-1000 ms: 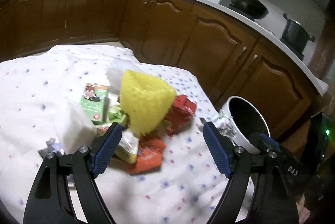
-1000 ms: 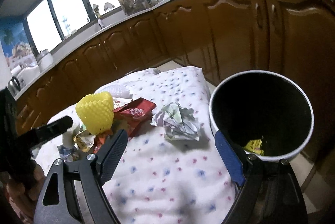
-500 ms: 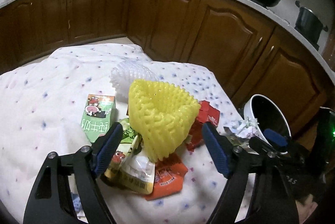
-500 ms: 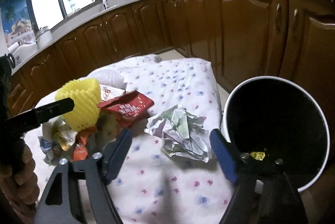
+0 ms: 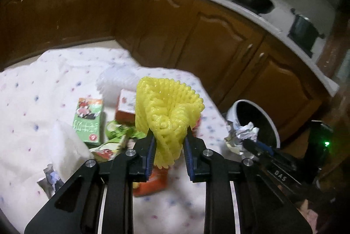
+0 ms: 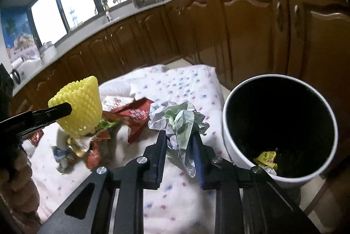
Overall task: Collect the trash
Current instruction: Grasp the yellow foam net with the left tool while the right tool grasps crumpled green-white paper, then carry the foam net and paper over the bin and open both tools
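Now my left gripper (image 5: 168, 135) is clamped on the yellow foam net (image 5: 167, 116); the net is squeezed between the blue pads (image 5: 150, 152) and bulges out above them, held clear of the cloth. From the right wrist view the same net (image 6: 79, 106) hangs at the left, above the trash pile. My right gripper (image 6: 179, 140) is closed on the crumpled paper ball (image 6: 179, 122), whose lower folds are pinched between the two fingers while the upper part fans out above them. The ball sits just left of the white bin (image 6: 227, 135), close to its rim but not over the opening. The bin has a dark inside with a yellow wrapper (image 6: 265, 158) at the bottom. Left on the dotted white tablecloth (image 5: 32, 103): a green carton (image 5: 88, 122), a white foam net (image 5: 116, 82) behind it, a red wrapper (image 6: 136, 115), an orange packet (image 5: 151, 181) under the left fingers, and some crumpled bits at the near left edge (image 5: 49, 178). Brown kitchen cabinets (image 5: 153, 22) run behind the table
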The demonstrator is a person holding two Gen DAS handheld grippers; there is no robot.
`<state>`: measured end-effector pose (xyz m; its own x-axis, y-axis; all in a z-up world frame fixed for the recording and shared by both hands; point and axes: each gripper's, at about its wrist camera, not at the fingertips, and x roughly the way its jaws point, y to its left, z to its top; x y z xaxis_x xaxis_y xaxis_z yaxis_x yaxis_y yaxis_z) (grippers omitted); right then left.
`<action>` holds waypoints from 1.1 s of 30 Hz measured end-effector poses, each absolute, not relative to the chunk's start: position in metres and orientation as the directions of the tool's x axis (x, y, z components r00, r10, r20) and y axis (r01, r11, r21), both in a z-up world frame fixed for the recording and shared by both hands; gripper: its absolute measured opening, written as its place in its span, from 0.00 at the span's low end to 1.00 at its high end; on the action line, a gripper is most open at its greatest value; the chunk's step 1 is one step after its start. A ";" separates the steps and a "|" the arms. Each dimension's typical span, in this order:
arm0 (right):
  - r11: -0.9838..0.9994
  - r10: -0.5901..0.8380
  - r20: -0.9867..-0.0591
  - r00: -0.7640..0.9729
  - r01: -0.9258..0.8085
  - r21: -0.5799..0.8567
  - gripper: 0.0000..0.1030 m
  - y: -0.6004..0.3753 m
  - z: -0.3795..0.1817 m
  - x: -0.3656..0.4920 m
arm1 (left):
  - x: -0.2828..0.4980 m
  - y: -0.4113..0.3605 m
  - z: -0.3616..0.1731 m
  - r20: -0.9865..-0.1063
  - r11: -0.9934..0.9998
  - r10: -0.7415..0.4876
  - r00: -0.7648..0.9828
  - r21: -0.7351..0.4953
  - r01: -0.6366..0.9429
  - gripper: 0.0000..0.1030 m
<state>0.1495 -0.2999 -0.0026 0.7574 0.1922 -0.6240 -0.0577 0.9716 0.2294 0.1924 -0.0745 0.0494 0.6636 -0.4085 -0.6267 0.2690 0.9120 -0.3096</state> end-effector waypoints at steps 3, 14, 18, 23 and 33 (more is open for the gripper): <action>0.970 0.185 -0.603 0.776 -0.045 0.240 0.22 -0.308 0.007 0.140 | 0.180 -0.085 0.061 -0.600 0.894 -0.448 0.663 -0.321 0.313 0.21; 0.960 0.106 -0.576 0.811 0.067 0.271 0.23 -0.359 0.020 0.106 | 0.165 -0.147 0.061 -0.622 0.840 -0.534 0.573 -0.316 0.440 0.21; 0.953 0.078 -0.573 0.816 0.108 0.284 0.23 -0.379 0.020 0.098 | 0.163 -0.171 0.061 -0.631 0.819 -0.555 0.542 -0.302 0.487 0.21; 0.947 0.053 -0.567 0.822 0.138 0.289 0.23 -0.395 0.021 0.094 | 0.166 -0.197 0.062 -0.638 0.789 -0.585 0.501 -0.303 0.535 0.21; 0.939 0.017 -0.577 0.817 0.185 0.290 0.23 -0.423 0.018 0.107 | 0.190 -0.251 0.053 -0.673 0.752 -0.602 0.431 -0.296 0.589 0.21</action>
